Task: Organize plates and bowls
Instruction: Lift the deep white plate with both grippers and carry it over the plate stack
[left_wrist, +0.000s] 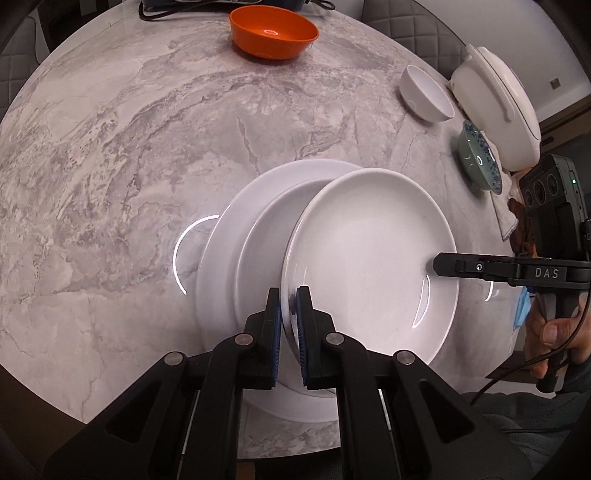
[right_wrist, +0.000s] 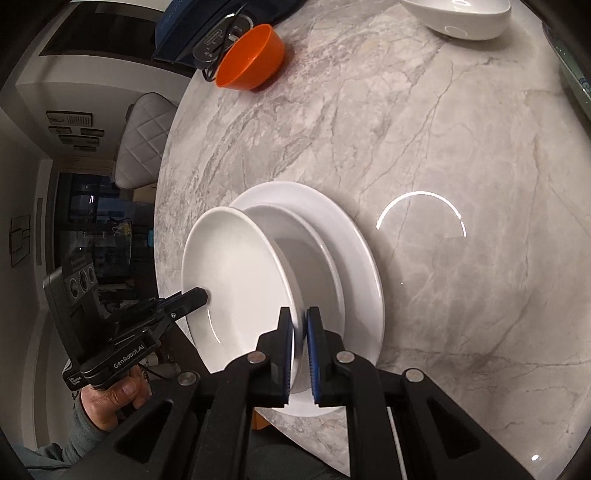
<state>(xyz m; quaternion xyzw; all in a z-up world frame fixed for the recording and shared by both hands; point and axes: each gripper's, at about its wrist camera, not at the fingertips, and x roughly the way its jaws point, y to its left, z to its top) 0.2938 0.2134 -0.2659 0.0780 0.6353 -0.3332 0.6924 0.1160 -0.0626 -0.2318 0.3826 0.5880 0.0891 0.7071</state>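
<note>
I hold a white deep plate (left_wrist: 369, 258) (right_wrist: 236, 277) by two opposite sides of its rim. My left gripper (left_wrist: 289, 297) (right_wrist: 202, 295) is shut on one side, my right gripper (right_wrist: 298, 317) (left_wrist: 439, 264) on the other. The plate hangs just above a stack near the table's front edge, shifted partly off it. The stack is a large white plate (left_wrist: 218, 266) (right_wrist: 354, 236) with a smaller deep plate (left_wrist: 266, 243) (right_wrist: 317, 266) on it. An orange bowl (left_wrist: 273, 33) (right_wrist: 251, 59) stands at the far side.
A small white bowl (left_wrist: 424, 92), a blue-patterned green bowl (left_wrist: 480, 158) and a white lidded casserole (left_wrist: 495, 103) stand at the right of the marble table (left_wrist: 110, 166). A dark bag (right_wrist: 207, 26) with a cable lies behind the orange bowl. Padded chairs surround the table.
</note>
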